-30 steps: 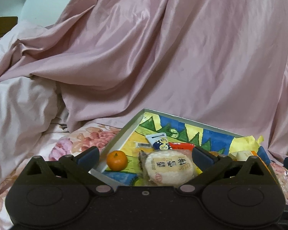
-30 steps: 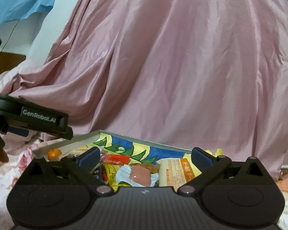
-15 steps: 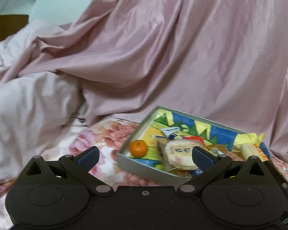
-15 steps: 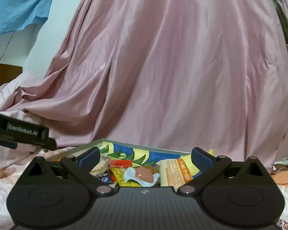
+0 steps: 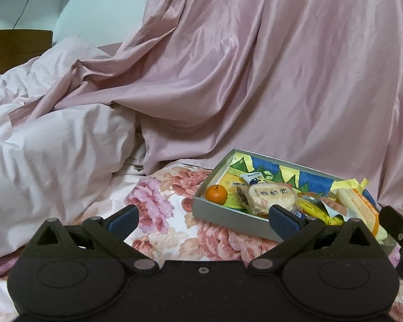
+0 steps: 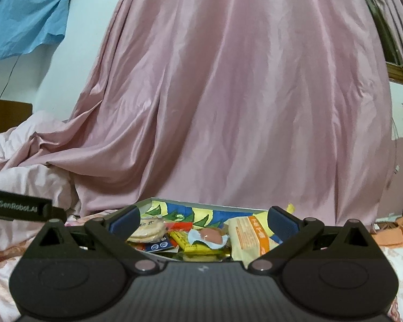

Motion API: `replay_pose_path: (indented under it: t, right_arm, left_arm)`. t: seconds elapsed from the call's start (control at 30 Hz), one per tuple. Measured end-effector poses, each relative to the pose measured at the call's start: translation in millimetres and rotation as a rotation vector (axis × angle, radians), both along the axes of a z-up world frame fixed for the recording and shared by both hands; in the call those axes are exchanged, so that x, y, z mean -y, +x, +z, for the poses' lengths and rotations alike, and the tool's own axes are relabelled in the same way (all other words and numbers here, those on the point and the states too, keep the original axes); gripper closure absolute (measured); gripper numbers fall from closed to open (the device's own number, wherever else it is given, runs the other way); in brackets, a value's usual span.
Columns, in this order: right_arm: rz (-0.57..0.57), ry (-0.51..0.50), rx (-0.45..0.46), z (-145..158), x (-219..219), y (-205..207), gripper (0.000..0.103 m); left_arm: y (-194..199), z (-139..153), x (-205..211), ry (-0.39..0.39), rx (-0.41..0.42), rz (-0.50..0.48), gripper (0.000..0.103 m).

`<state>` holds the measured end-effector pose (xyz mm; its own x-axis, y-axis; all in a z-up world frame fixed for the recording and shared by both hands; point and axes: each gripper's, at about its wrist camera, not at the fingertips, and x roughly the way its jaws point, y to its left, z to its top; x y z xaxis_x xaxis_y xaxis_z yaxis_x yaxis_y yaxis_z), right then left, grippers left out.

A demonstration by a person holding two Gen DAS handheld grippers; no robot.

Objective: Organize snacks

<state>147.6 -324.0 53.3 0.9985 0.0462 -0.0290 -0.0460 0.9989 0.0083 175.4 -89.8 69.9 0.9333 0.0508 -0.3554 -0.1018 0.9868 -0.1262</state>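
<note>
A shallow grey box [image 5: 228, 218] with a bright lining of blue, yellow and green shapes is seen lying on a floral bedspread [image 5: 158, 206], in front of a hanging pink satin sheet [image 5: 268, 80]. The snacks are gathered inside it. A small orange [image 5: 216, 194] sits alone in the near left corner, just beside a round pale rice cake in clear wrap [image 5: 271, 197] printed with dark characters. Further right, a heap of yellow and red packets is piled up, and a cream packet with an orange band [image 6: 251, 237] is propped against the right end of the box. In the right wrist view, a pink sweet on a pale blue wrapper [image 6: 211, 237] is shown resting on top of yellow packets [image 6: 193, 244].

The left gripper [image 5: 203, 216] is held wide open with nothing between its blue pads — it is poised above the bedspread, to the left of and short of the box. The right gripper [image 6: 203, 218] is likewise spread wide and empty, aimed straight at the box, whose contents are framed between its fingers.
</note>
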Motion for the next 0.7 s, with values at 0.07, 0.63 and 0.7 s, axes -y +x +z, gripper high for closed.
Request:
replay_pose_path:
  t: [0.07, 0.63, 0.7]
  right_arm:
    - [-0.007, 0.011, -0.004, -0.2, 0.3, -6.7, 0.0]
    - [-0.041, 0.027, -0.025, -10.0, -14.5, -64.2, 0.0]
    - [-0.041, 0.03, -0.035, -11.4, -16.9, -70.4, 0.0]
  left_arm:
    - [-8.2, -0.3, -1.2, 0.003, 0.003, -0.002, 0.001]
    - [-73.4, -13.5, -17.2, 0.041, -0.001, -0.023, 0.001]
    - [-79.5, -16.0, -19.6, 0.041, 0.0, -0.025, 0.001]
